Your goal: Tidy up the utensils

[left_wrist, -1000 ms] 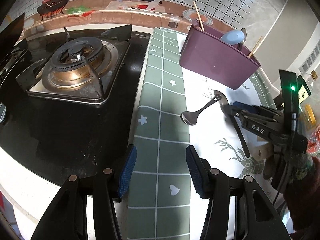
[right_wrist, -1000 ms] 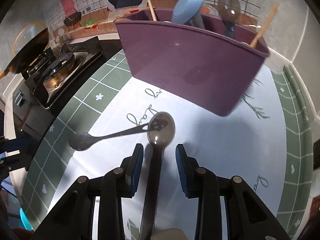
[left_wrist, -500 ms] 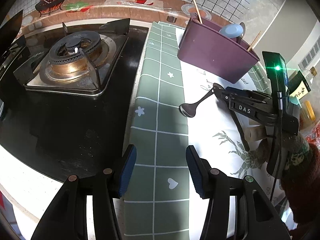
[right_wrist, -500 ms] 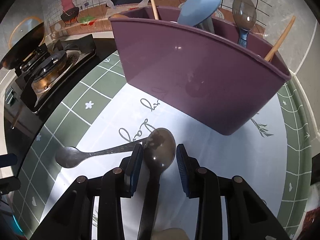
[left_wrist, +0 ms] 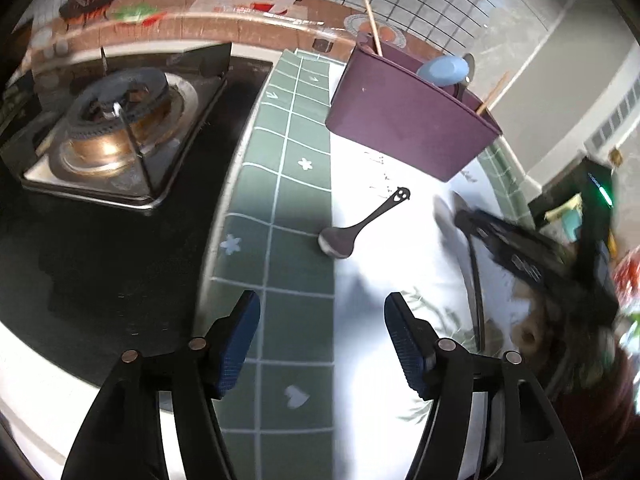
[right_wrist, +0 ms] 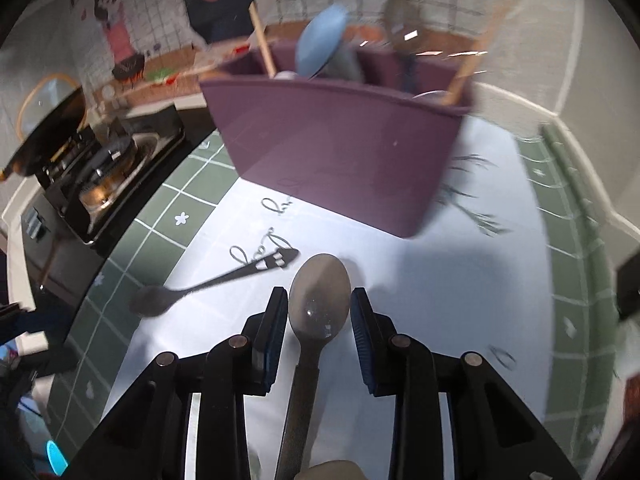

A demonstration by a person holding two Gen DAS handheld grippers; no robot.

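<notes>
Looking halfway done: purple utensil holder (right_wrist: 344, 152) is already holding several, right hand-held gripper (right_wrist: 319, 320) is pinching a grey spoon (right_wrist: 316, 304), having just closed in. The black spoon (left_wrist: 362, 224) is waiting on the table (left_wrist: 304, 320), with the left hand-held gripper (left_wrist: 322, 340) empty, just spread wider.

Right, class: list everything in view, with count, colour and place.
Utensil holder: 1, purple, far end of mat.
Chopsticks: 2, wooden, standing in holder.
Spoons in holder: 2, one blue, one grey, upright.
Small spoon: 1, dark metal, lying on mat.
Large spoon: 1, grey, between right gripper's pads.
Mat: 1, green and white, on counter.
Gas burner: 1, black, left of mat.
Left gripper: 1, black, blue pads, empty, jaws just opened wider.
Right gripper: 1, black, blue pads, just closed onto large spoon.
</notes>
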